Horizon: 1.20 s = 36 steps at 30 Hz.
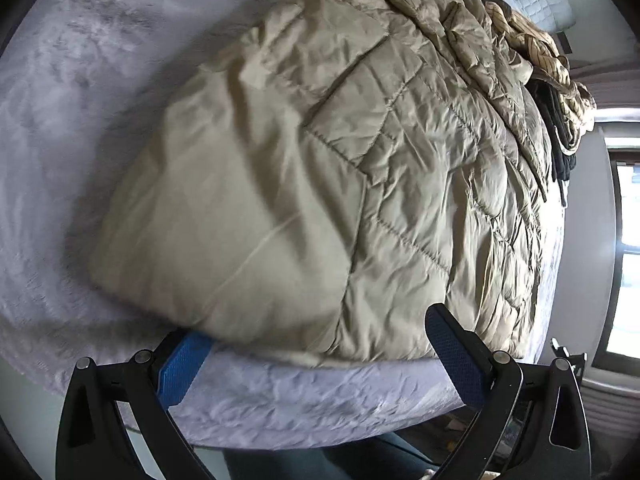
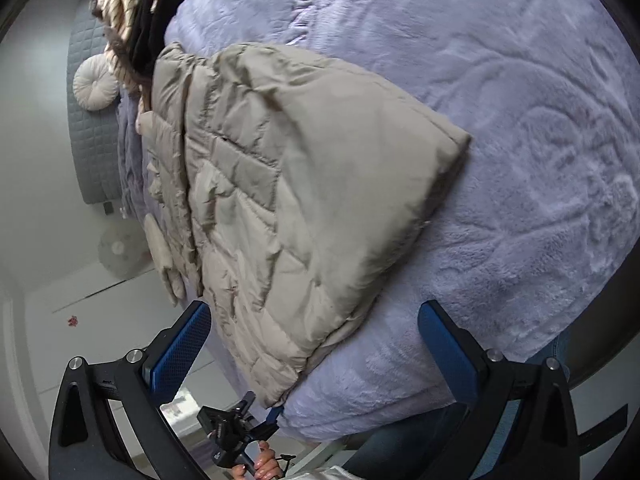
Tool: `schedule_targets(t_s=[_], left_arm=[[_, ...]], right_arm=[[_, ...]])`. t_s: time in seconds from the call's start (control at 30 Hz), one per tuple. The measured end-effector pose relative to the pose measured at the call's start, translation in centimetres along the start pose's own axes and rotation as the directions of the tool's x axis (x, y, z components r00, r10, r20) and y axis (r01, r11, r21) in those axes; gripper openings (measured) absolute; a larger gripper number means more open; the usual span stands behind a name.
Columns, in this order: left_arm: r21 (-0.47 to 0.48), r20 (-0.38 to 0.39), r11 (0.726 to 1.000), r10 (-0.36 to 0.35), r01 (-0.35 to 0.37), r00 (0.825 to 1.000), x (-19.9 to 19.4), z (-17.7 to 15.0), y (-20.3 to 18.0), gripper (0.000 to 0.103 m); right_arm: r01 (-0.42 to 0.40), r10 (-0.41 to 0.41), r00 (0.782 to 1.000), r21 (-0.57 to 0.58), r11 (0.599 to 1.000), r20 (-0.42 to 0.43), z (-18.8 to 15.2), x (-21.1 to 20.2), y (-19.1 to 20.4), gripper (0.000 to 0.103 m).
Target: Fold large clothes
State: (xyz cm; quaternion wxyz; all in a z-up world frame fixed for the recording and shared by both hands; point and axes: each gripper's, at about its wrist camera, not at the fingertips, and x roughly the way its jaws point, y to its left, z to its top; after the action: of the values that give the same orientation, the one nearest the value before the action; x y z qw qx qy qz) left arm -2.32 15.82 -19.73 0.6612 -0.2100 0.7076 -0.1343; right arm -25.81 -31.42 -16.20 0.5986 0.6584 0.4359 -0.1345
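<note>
Lavender bedspread (image 1: 60, 120) carries folded beige jacket (image 1: 320, 180), beyond both grippers' empty, spread jaws.

Both the left gripper (image 1: 316, 356) and the right gripper (image 2: 316, 350) had black angular frames, silver round screws and blue textured finger pads (image 1: 182, 368), while the person wore blue trousers (image 1: 320, 462).

A home bedroom — plush lavender bedspread (image 2: 520, 120), quilted headboard (image 2: 86, 128), round cushion (image 2: 95, 88).
</note>
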Motion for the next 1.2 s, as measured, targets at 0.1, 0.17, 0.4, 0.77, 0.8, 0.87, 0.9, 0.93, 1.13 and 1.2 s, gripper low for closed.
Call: schedule_targets(t_s=[0.1,0.17,0.4,0.77,0.8,0.87,0.9,0.93,1.13,1.2], left_arm=[[0.025,-0.015,1.0,0.005,-0.005,1.0,0.5,0.4,-0.4,0.102],[0.033,-0.023,0.999,-0.005,0.006,1.0,0.8,0.5,-0.6,0.102],[0.01,-0.059,1.0,-0.023,0.024,0.998,2.2,1.2,0.0,0.102],[0.061,-0.035,0.998,-0.03,0.032,0.999,1.3,2.0,-1.7,0.032],[0.064,-0.033,0.997,-0.03,0.032,0.999,1.2,2.1,-1.5,0.02],[0.05,-0.027,0.997,-0.065,0.066,0.998,0.4,2.5,-1.1,0.018],[0.048,-0.023,0.996,-0.077,0.078,0.997,0.1,2.6,-1.0,0.013],[0.05,-0.018,0.995,-0.09,0.091,0.996,-0.4,2.8,-1.0,0.013],[0.106,-0.013,0.986,-0.127,0.127,0.992,-2.3,3.9,-2.4,0.013],[0.121,-0.017,0.982,-0.146,0.147,0.989,-2.9,4.5,-2.8,0.013]], right_arm=[[-0.04,0.04,0.999,-0.006,0.999,0.005,0.0,0.3,0.2,0.103],[-0.064,0.065,0.998,-0.016,0.998,0.005,0.2,0.6,0.5,0.103],[-0.038,0.038,0.999,-0.003,0.999,-0.022,1.4,3.4,0.6,0.103],[-0.097,0.096,0.994,-0.022,0.995,-0.056,1.7,4.2,1.8,0.103],[-0.1,0.099,0.994,-0.016,0.995,-0.053,1.7,4.1,1.8,0.103],[-0.098,0.098,0.994,-0.002,0.995,-0.041,1.8,4.0,1.6,0.1],[-0.094,0.094,0.995,0.004,0.996,-0.036,1.8,4.0,1.6,0.09],[-0.084,0.084,0.996,0.009,0.996,-0.032,1.9,4.0,1.5,0.068],[-0.021,0.021,1.0,-0.004,1.0,0.006,1.9,3.5,2.0,0.009],[-0.031,0.031,0.999,-0.041,0.999,0.012,1.6,3.1,3.3,0.009]])
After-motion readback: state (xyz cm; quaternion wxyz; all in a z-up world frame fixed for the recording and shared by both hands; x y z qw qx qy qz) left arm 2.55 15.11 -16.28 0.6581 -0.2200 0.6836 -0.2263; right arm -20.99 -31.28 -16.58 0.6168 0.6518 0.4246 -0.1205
